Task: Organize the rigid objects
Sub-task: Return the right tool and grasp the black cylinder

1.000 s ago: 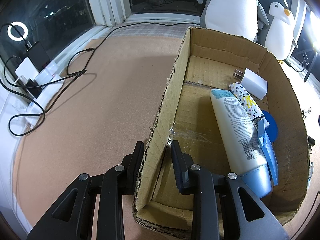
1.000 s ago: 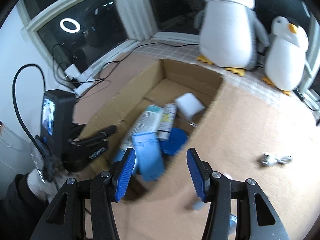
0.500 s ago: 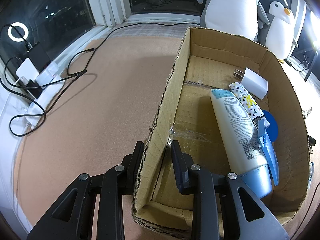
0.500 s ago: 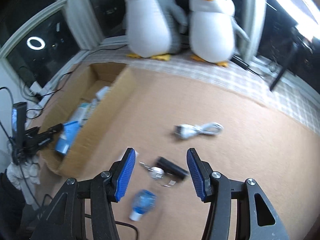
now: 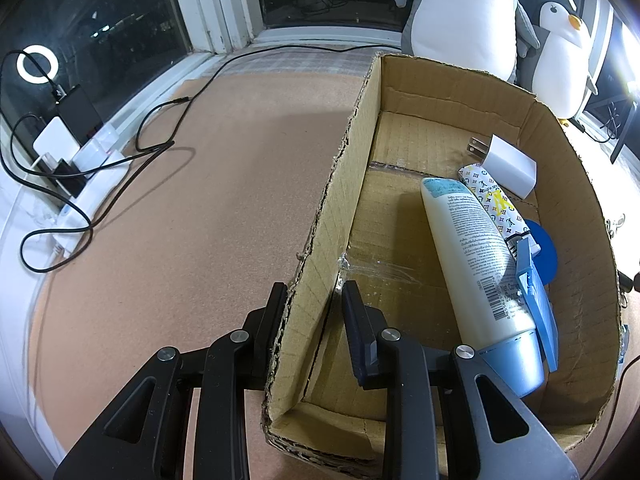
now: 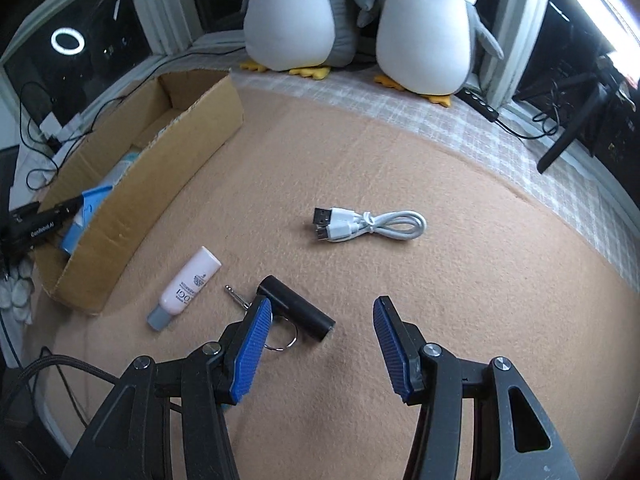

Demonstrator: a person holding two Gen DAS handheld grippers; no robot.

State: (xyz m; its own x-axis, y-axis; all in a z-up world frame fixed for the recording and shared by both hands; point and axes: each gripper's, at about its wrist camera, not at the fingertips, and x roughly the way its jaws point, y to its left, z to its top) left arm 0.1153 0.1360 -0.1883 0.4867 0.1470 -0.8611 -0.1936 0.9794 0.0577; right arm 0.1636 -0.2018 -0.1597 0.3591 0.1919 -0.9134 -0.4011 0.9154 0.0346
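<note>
1. Left wrist view: the left hand-held gripper is clamped on the left side wall of the cardboard box, one finger outside the wall and one inside.
2. The box is open-topped and stands on the tan counter, its long axis running away from the camera toward two plush penguins.
3. Inside lie one white lotion tube with its blue-grey cap nearest the camera and its long axis along the box, one patterned slim tube beside it on the right, one white wall charger with its prongs toward the far left, one blue clip-like piece against the lotion tube, and one blue round disc partly hidden.
4. Right wrist view: the right hand-held gripper hangs over the counter with its blue pads well apart, gripping nothing.
5. One black cylinder lies just ahead of its left finger, long axis running from upper left to lower right; a metal key ring sits at it, partly hidden by the finger.
6. One small pale pink tube lies left of the cylinder, grey cap toward the lower left, near the box's right wall.
7. One coiled white USB cable lies farther off, plugs pointing left.
</note>
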